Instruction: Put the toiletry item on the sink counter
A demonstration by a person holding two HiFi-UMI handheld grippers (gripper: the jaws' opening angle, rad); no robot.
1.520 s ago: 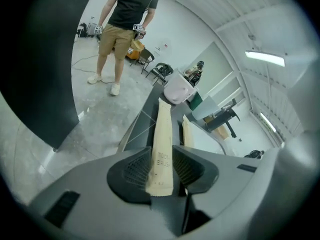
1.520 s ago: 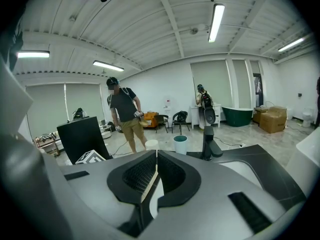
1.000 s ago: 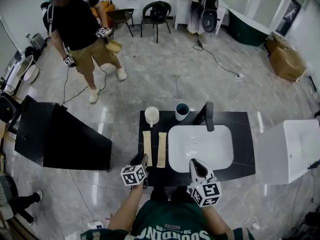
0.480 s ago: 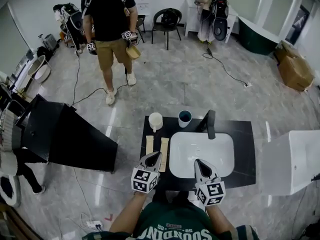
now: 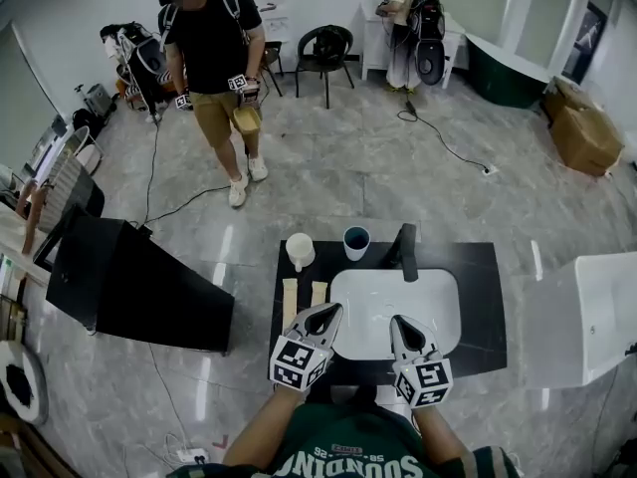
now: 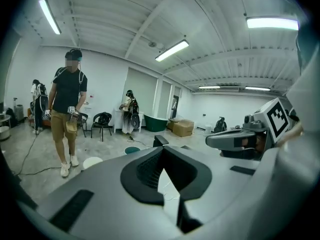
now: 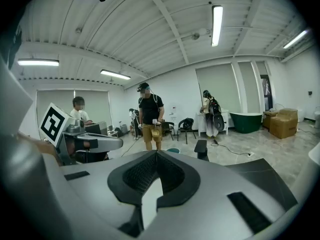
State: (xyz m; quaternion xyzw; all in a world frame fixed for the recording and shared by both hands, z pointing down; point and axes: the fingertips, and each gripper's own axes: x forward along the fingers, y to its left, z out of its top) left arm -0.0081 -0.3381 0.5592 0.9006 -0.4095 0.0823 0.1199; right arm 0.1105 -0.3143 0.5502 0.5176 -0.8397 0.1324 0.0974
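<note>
Two cream toiletry tubes [image 5: 290, 298] [image 5: 318, 291] lie side by side on the black sink counter [image 5: 483, 297], left of the white basin [image 5: 343, 285]. My left gripper [image 5: 333, 311] hovers above the counter's front edge, just right of the tubes, shut with nothing between its jaws. In the left gripper view its jaws [image 6: 162, 150] meet at the tips and hold nothing. My right gripper [image 5: 397, 321] is over the basin's front rim, also shut and empty [image 7: 156, 153].
A white cup [image 5: 300, 251], a dark-rimmed cup [image 5: 356, 242] and a black faucet [image 5: 406, 252] stand at the counter's back. A black slanted cabinet [image 5: 139, 287] is at the left, a white unit [image 5: 587, 307] at the right. A person [image 5: 214, 48] stands beyond.
My left gripper has lifted from beside the tubes, swung right towards the basin and shut empty. The right gripper has drifted slightly. Both tubes stay on the counter. The person beyond has walked.
</note>
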